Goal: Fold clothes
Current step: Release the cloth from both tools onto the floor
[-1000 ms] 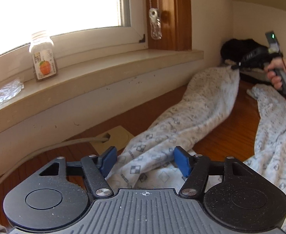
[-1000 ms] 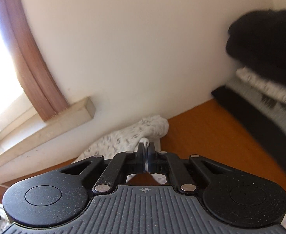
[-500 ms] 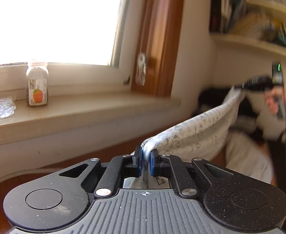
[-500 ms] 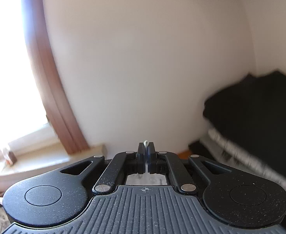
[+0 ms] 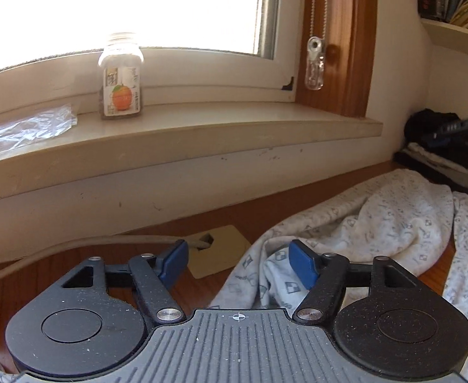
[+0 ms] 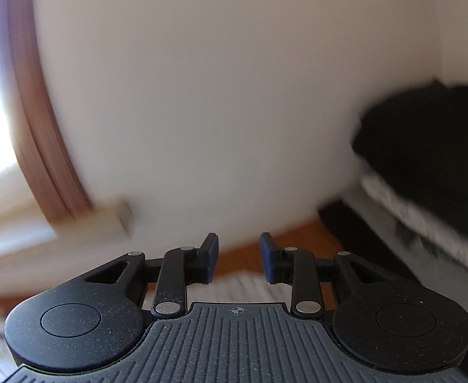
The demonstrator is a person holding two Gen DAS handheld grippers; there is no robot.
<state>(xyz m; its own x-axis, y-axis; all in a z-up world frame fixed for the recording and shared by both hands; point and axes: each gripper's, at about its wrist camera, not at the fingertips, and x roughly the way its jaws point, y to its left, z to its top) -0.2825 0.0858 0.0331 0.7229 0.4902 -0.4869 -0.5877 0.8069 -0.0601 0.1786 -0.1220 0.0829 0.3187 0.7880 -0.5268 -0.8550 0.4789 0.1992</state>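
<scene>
A white patterned garment (image 5: 377, 220) lies crumpled on the wooden table (image 5: 90, 261), spreading from the middle to the right. My left gripper (image 5: 238, 265) is open and empty, its right blue pad (image 5: 302, 265) just over the cloth's near edge. My right gripper (image 6: 238, 257) is open and empty above a blurred strip of the same cloth (image 6: 243, 287). In the left wrist view the right gripper (image 5: 451, 129) shows at the far right, held above the garment's far end.
A window sill (image 5: 170, 140) carries a glass jar (image 5: 120, 78) and a plastic bag (image 5: 26, 126). A stack of folded dark and light clothes (image 6: 425, 172) sits in the corner. A beige cable plate (image 5: 218, 249) with a cable lies on the table.
Both grippers held the garment lifted half a second ago. Both have opened and let it go, and the cloth now lies folded over on the table.
</scene>
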